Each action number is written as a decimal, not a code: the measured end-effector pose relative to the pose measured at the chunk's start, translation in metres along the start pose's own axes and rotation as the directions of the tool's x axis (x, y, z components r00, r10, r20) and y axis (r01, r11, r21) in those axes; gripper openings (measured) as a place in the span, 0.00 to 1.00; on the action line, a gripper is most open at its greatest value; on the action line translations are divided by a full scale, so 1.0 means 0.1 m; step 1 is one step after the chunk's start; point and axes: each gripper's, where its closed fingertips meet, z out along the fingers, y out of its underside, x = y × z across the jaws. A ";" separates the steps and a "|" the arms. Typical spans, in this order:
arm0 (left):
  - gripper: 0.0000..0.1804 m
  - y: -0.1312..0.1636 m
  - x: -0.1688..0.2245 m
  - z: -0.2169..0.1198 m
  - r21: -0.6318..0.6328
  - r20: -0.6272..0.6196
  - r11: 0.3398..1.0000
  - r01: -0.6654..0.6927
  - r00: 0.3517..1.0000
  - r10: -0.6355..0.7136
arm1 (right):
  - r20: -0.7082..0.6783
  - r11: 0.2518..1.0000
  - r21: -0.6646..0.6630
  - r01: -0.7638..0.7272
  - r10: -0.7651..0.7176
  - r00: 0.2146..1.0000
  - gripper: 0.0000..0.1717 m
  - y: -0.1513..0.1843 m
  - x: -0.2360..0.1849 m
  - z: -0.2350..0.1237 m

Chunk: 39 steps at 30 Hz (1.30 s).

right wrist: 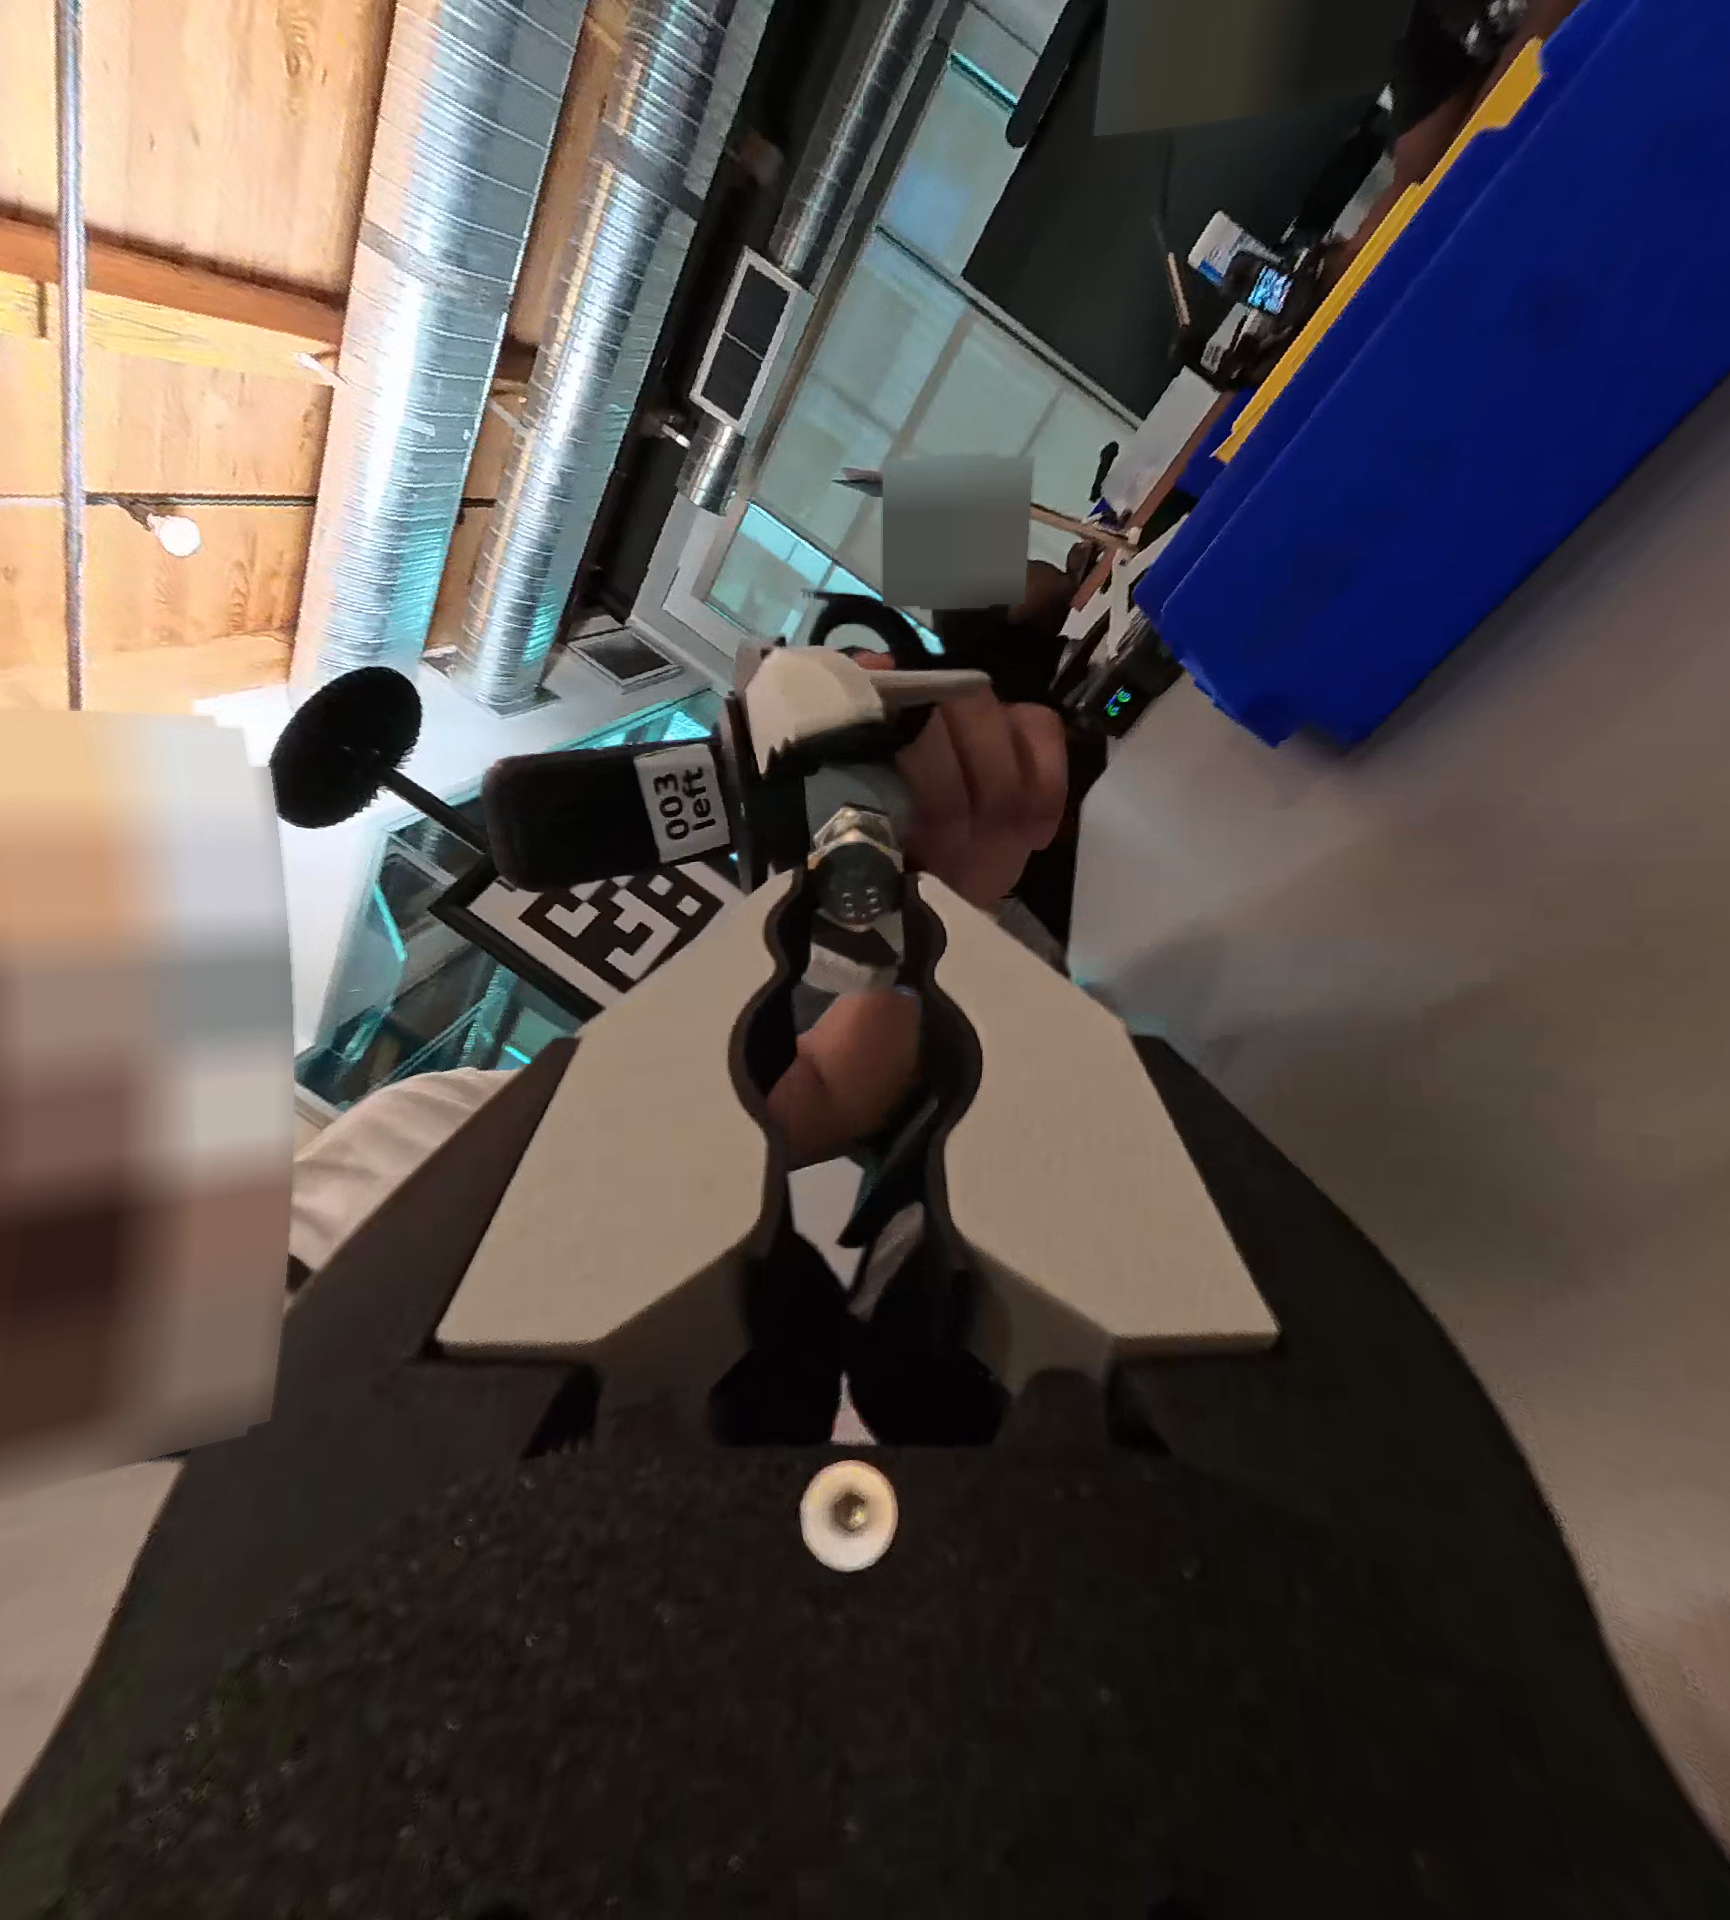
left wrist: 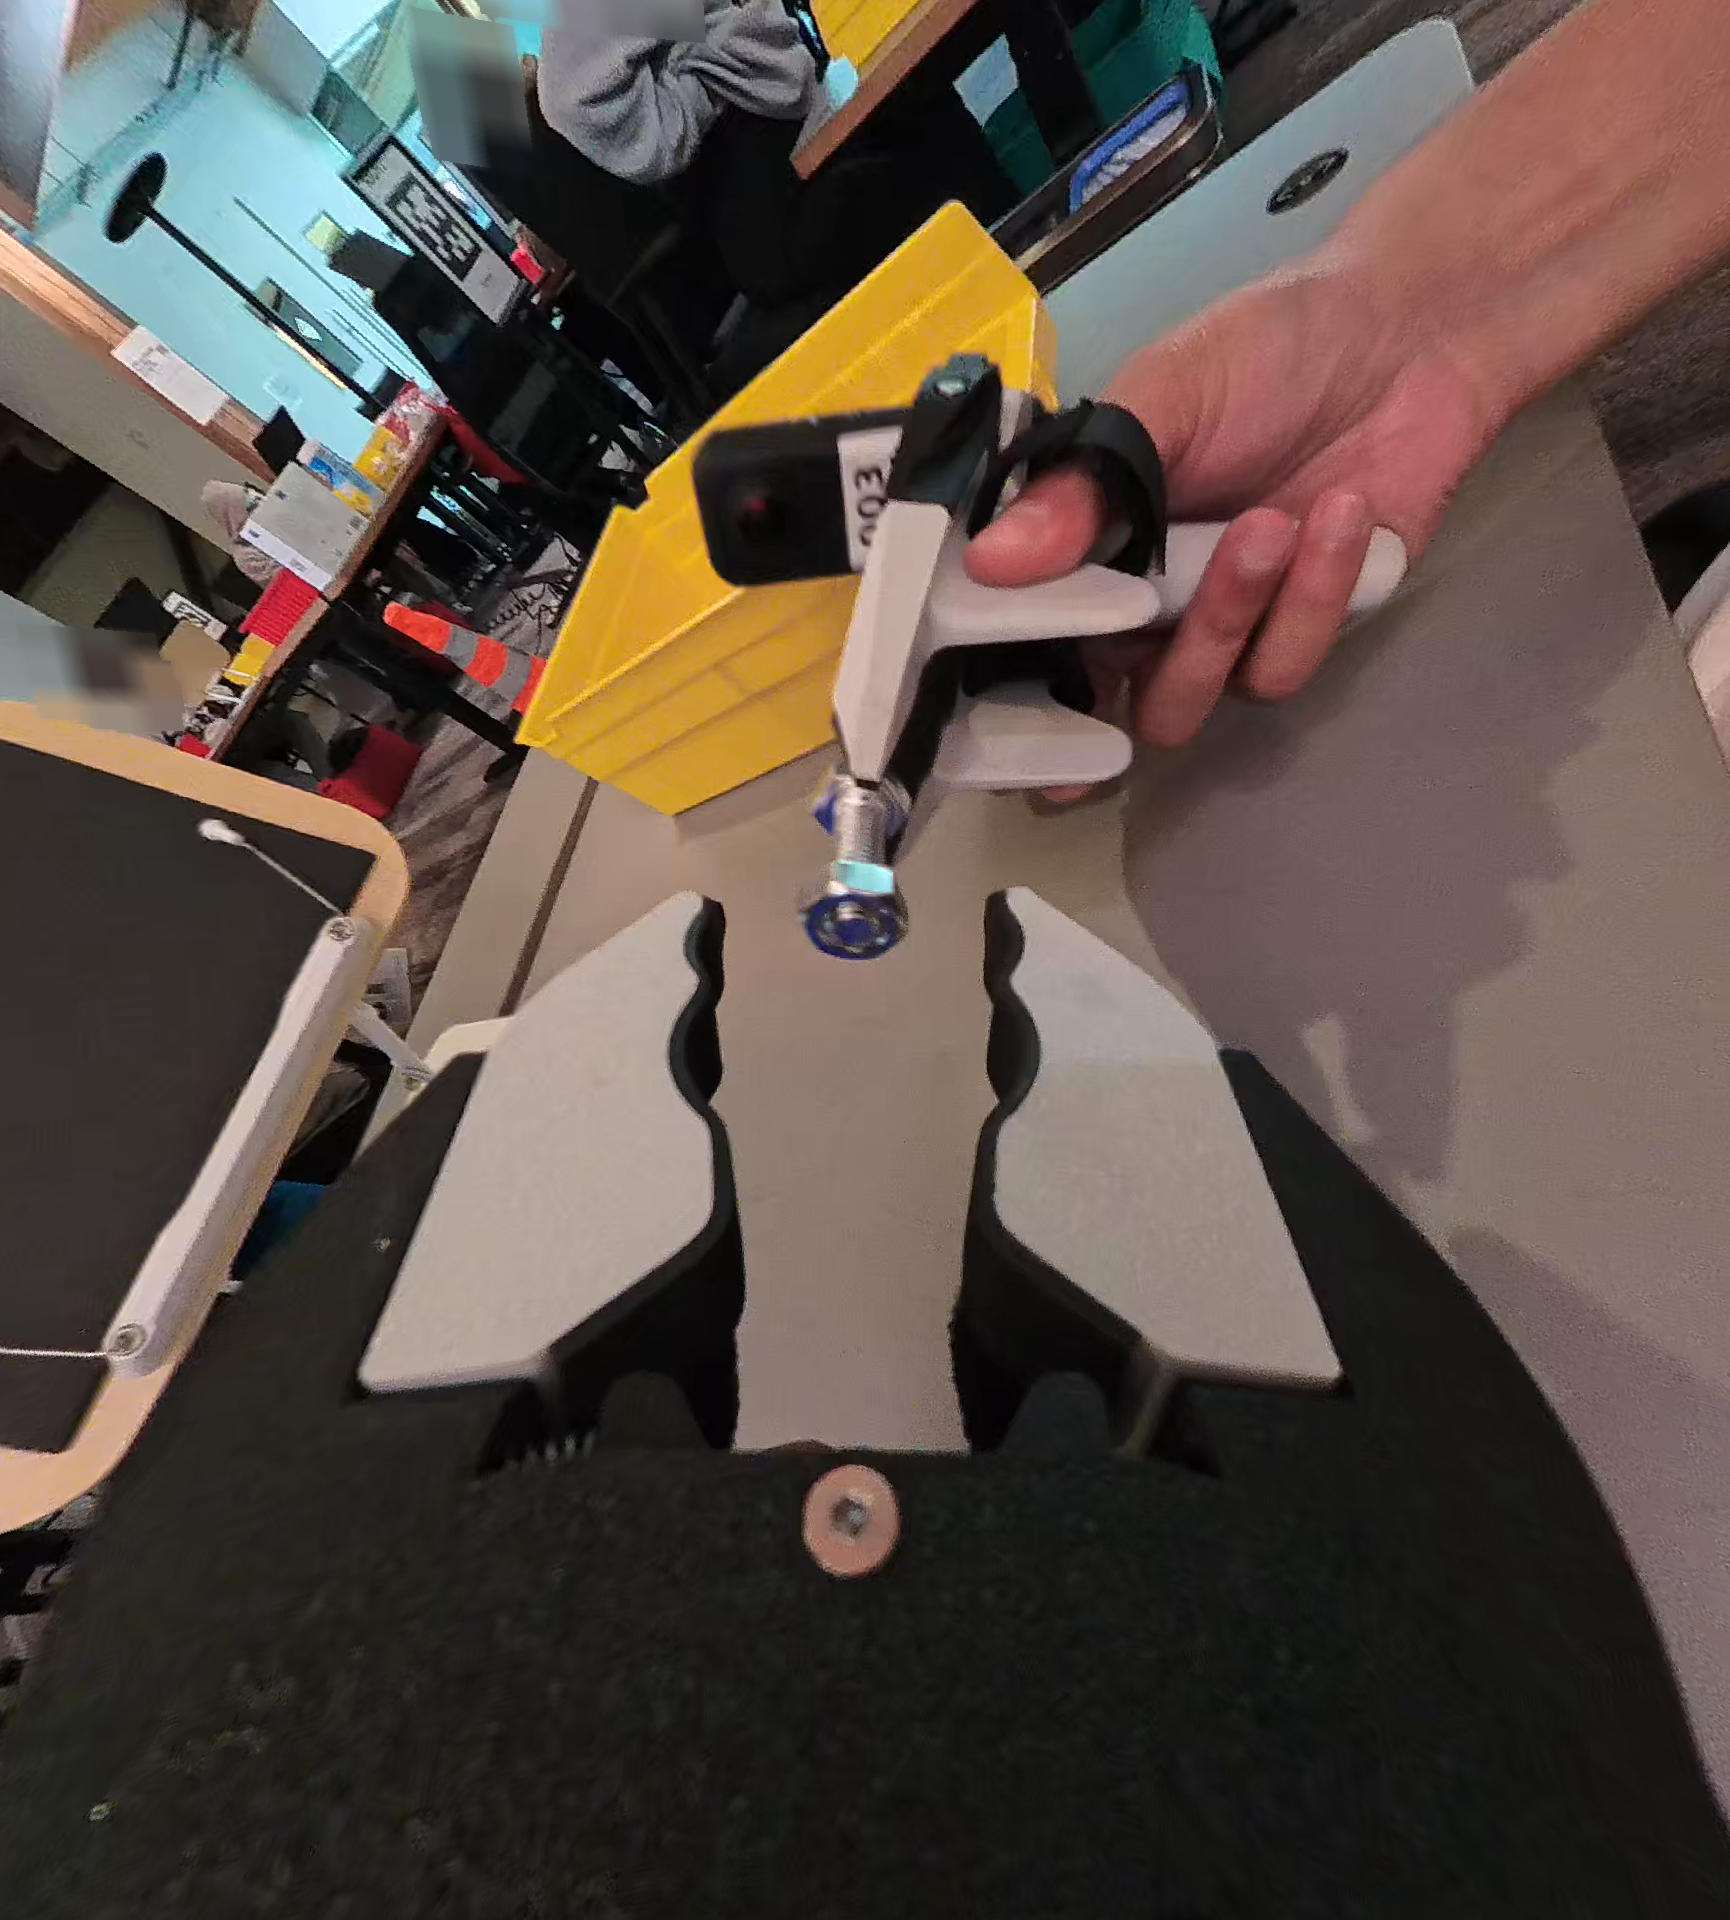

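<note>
In the left wrist view my left gripper [left wrist: 853, 909] is open, its two grey fingers spread wide above the grey table [left wrist: 1360, 1091]. A silver bolt [left wrist: 863, 831] with a hex nut and a blue ring [left wrist: 853, 928] at its near end points toward me. That end hangs level with my fingertips, in the gap, and touches neither pad. My right gripper [left wrist: 873, 774], held by a hand [left wrist: 1287, 488], is shut on the bolt's far end. In the right wrist view my right gripper [right wrist: 856, 904] clamps the bolt's head [right wrist: 853, 891] between its fingertips. The left gripper's black camera [right wrist: 591, 821] sits just beyond.
A yellow bin [left wrist: 788, 520] stands on the table behind the right gripper. Blue bins [right wrist: 1463, 416] line the table's edge in the right wrist view. A black board with a wooden rim [left wrist: 61, 1039] lies to the left. A silver laptop [left wrist: 1256, 208] is at the back. Left and right tips are no more than a few centimetres apart.
</note>
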 end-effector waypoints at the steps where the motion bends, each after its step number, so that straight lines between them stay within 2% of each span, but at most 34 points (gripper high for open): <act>1: 0.26 -0.02 -0.01 -0.01 0.009 0.008 1.000 -0.001 1.000 0.001 | 0.014 1.000 -0.005 -0.026 0.026 1.000 0.10 0.01 0.00 0.00; 4: 0.23 -0.03 -0.01 -0.04 0.020 0.007 1.000 -0.014 1.000 0.014 | 0.047 0.998 -0.011 -0.060 0.060 0.997 0.09 0.03 -0.02 0.02; 7: 0.11 -0.04 0.01 -0.06 0.027 0.004 0.999 -0.044 0.999 0.044 | 0.041 0.999 -0.021 -0.037 0.038 0.998 0.10 0.04 -0.04 0.04; 10: 0.11 -0.06 0.01 -0.05 0.033 0.015 0.999 -0.042 0.999 0.042 | 0.028 1.000 -0.023 0.006 -0.005 1.000 0.09 0.03 -0.06 0.03; 12: 0.11 -0.07 0.01 -0.04 0.036 -0.010 0.998 0.045 0.999 -0.045 | 0.021 0.998 -0.020 0.056 -0.056 0.998 0.10 0.02 -0.08 0.02; 14: 0.11 -0.14 -0.01 -0.04 0.068 -0.070 0.966 0.251 0.967 -0.246 | 0.019 0.984 0.001 0.177 -0.177 0.984 0.10 -0.03 -0.15 0.01; 15: 0.11 -0.19 -0.02 -0.04 0.079 -0.124 0.921 0.382 0.920 -0.372 | 0.009 0.969 0.007 0.248 -0.248 0.969 0.10 -0.04 -0.18 0.00; 17: 0.11 -0.26 -0.03 -0.04 0.047 -0.246 0.771 0.635 0.755 -0.607 | -0.031 0.921 0.008 0.389 -0.388 0.921 0.10 -0.07 -0.23 0.00; 19: 0.11 -0.30 -0.06 -0.04 -0.008 -0.347 0.561 0.828 0.523 -0.778 | -0.071 0.847 0.023 0.532 -0.529 0.846 0.10 -0.09 -0.25 -0.01; 20: 0.11 -0.33 -0.08 -0.05 -0.034 -0.387 0.435 0.900 0.389 -0.836 | -0.091 0.809 0.029 0.587 -0.582 0.808 0.10 -0.10 -0.26 0.00; 22: 0.11 -0.35 -0.13 -0.07 -0.075 -0.431 0.193 0.978 0.143 -0.891 | -0.124 0.771 0.014 0.637 -0.631 0.766 0.10 -0.08 -0.24 0.03; 23: 0.11 -0.35 -0.15 -0.08 -0.086 -0.442 0.111 0.990 0.062 -0.895 | -0.126 0.772 0.009 0.636 -0.630 0.767 0.10 -0.07 -0.23 0.03; 24: 0.11 -0.34 -0.16 -0.08 -0.097 -0.446 0.070 0.993 0.019 -0.895 | -0.122 0.781 0.014 0.625 -0.619 0.776 0.10 -0.06 -0.22 0.04; 25: 0.11 -0.34 -0.15 -0.08 -0.106 -0.443 0.063 0.992 0.010 -0.896 | -0.114 0.792 0.024 0.610 -0.604 0.789 0.10 -0.07 -0.23 0.03; 27: 0.15 -0.35 -0.14 -0.09 -0.101 -0.444 0.132 0.986 0.074 -0.893 | -0.103 0.817 0.043 0.576 -0.570 0.815 0.09 -0.08 -0.22 0.03; 29: 0.25 -0.38 -0.16 -0.09 -0.045 -0.435 0.270 0.962 0.224 -0.872 | -0.097 0.837 0.065 0.543 -0.537 0.838 0.10 -0.10 -0.22 0.01; 31: 0.35 -0.36 -0.21 -0.06 0.064 -0.381 0.459 0.886 0.447 -0.810 | -0.088 0.859 0.074 0.506 -0.500 0.861 0.10 -0.12 -0.21 0.00; 33: 0.34 -0.35 -0.19 -0.05 0.167 -0.315 0.687 0.707 0.699 -0.642 | -0.072 0.878 0.084 0.472 -0.467 0.881 0.10 -0.12 -0.21 -0.01; 34: 0.32 -0.33 -0.17 -0.05 0.196 -0.270 0.785 0.588 0.802 -0.533 | -0.066 0.888 0.089 0.451 -0.447 0.892 0.10 -0.13 -0.21 -0.01; 35: 0.31 -0.30 -0.16 -0.04 0.207 -0.223 0.855 0.474 0.874 -0.431 | -0.056 0.899 0.091 0.428 -0.425 0.904 0.10 -0.13 -0.21 -0.02; 37: 0.26 -0.26 -0.12 -0.05 0.200 -0.179 0.928 0.316 0.942 -0.282 | -0.035 0.922 0.089 0.377 -0.375 0.926 0.10 -0.12 -0.20 -0.02; 39: 0.25 -0.25 -0.07 -0.07 0.196 -0.196 0.943 0.270 0.953 -0.232 | 0.008 0.950 0.078 0.302 -0.304 0.953 0.10 -0.10 -0.20 -0.02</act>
